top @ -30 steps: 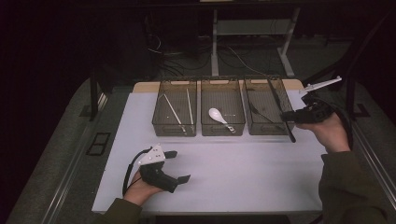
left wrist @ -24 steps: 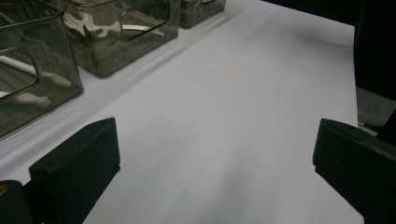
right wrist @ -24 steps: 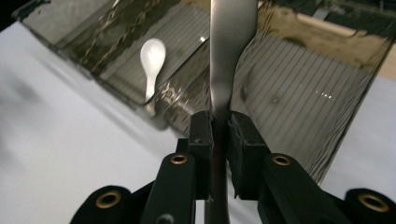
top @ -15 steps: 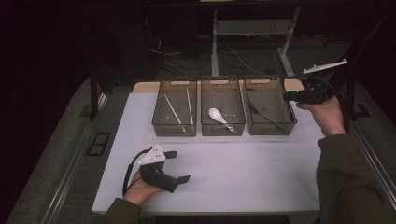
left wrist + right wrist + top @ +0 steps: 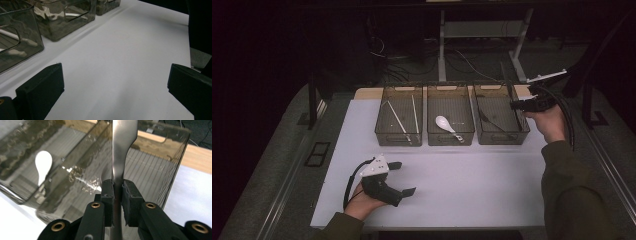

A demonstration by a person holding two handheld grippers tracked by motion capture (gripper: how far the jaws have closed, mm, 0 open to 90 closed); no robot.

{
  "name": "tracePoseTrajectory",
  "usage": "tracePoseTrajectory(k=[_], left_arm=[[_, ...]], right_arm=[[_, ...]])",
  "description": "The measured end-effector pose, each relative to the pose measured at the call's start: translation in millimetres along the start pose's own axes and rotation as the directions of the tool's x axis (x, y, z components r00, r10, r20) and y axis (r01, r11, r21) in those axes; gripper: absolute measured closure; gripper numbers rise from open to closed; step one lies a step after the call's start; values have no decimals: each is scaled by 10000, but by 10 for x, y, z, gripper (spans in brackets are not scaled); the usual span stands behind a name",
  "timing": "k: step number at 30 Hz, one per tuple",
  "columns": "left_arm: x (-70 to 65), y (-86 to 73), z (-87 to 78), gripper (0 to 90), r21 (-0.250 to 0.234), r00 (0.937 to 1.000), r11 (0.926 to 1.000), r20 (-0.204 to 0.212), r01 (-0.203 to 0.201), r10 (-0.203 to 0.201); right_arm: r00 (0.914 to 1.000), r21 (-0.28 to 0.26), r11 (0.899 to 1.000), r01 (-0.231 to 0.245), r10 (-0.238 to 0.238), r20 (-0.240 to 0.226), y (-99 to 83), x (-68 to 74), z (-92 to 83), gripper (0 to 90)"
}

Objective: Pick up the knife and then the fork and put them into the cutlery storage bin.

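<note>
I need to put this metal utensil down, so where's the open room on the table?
The white table is bare between the three bins and the near edge, right of the left hand-held gripper. The bins' row along the far edge is crowded.

Smoky grey clear bins (image 5: 450,131) on a white table (image 5: 472,180), white spoon (image 5: 445,123), silver utensil (image 5: 122,150), black tongs (image 5: 117,195)

A white worktop (image 5: 462,180) carries three smoky clear bins side by side; the middle bin (image 5: 450,121) sits between the left bin (image 5: 398,121) and the right bin (image 5: 501,120).
</note>
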State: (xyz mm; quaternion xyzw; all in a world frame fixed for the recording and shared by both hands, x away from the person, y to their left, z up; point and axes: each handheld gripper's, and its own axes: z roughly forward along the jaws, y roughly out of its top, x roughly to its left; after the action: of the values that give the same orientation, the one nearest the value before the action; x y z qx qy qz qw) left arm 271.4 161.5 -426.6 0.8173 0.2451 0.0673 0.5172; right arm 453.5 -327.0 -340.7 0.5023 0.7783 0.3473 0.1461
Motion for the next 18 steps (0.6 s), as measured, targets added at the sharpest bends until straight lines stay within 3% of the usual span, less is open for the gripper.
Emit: tracePoseTrajectory(k=[10,18], left_arm=[[7,0,-1,0,-4,10000,10000,-2,27,-27],[7,0,2,0,-1,10000,10000,-3,30,-30]], right_arm=[[9997,665,9977,91,-105,208,-204,-63,239,797],[9992,1108,9937,133,-173,348,-265,-68,312,797]])
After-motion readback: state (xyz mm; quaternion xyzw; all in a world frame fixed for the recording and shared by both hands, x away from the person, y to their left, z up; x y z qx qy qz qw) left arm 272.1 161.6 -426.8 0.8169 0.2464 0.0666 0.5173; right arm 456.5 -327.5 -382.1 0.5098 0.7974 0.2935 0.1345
